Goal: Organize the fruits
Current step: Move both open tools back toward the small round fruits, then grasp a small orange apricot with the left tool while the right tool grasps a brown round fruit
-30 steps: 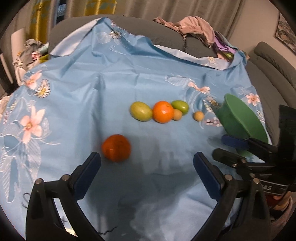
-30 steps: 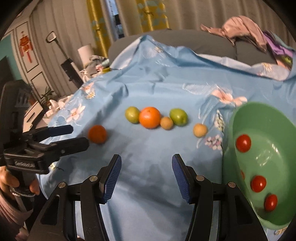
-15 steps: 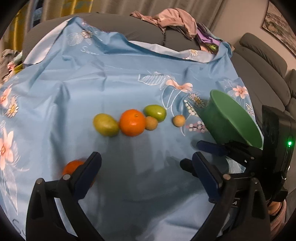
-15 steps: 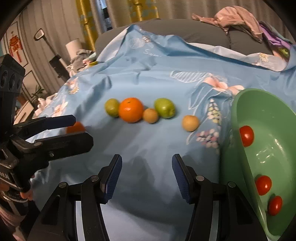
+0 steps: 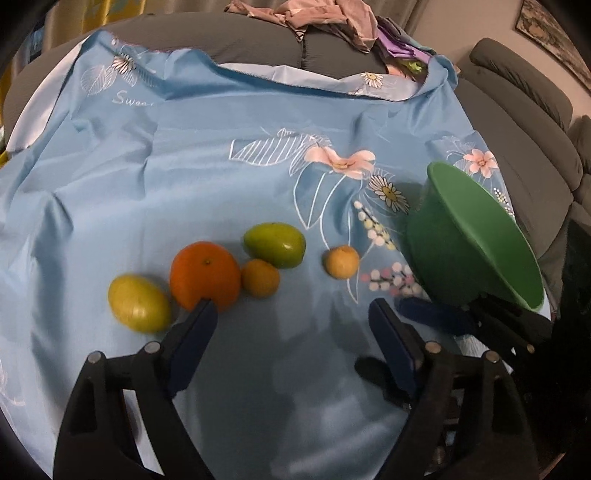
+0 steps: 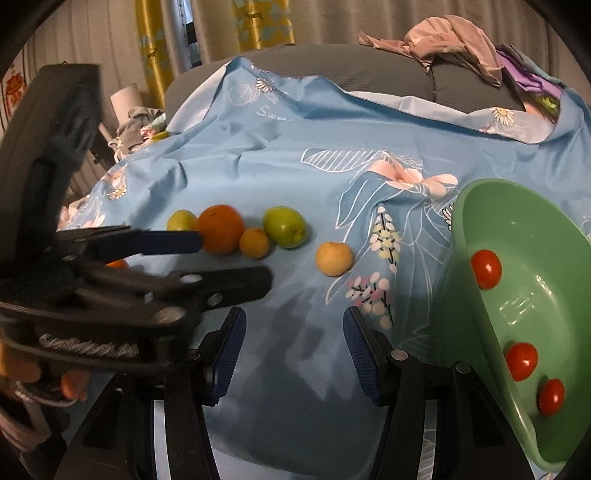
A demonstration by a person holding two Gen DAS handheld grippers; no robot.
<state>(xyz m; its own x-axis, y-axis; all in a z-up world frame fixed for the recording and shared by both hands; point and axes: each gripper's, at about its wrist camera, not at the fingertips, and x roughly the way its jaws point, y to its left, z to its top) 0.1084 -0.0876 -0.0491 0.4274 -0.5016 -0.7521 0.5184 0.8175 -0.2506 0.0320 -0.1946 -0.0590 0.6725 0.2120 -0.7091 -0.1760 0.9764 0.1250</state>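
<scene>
Blue floral sheet (image 5: pixel 207 155) covers what looks like a sofa, and across it, left to right, lie a yellow-green fruit (image 5: pixel 138 303), big orange (image 5: pixel 205 275), small orange (image 5: pixel 260 277), green fruit (image 5: pixel 274 245) and pale round fruit (image 5: pixel 341 261), lined up for sorting, I judge. My left hand-held gripper (image 5: pixel 291 325) and right hand-held gripper (image 6: pixel 291 341) both hang wide open and empty near that row. At far right the green bowl (image 6: pixel 480 229) sits tilted holding three cherry tomatoes (image 6: pixel 486 274), its near rim cut off, and my left hand-held gripper hides another orange fruit (image 6: pixel 117 263).

You are working in a lived-in home living room — a grey sofa (image 5: pixel 258 48) curves behind you, draped with a blue floral bedsheet (image 5: pixel 207 155) as a work surface. Crumpled clothes (image 6: pixel 450 40) lie heaped on the sofa back, yellow patterned curtains (image 6: pixel 258 26) hang at the window, and a framed picture (image 5: pixel 554 40) hangs on the wall — plainly domestic.
</scene>
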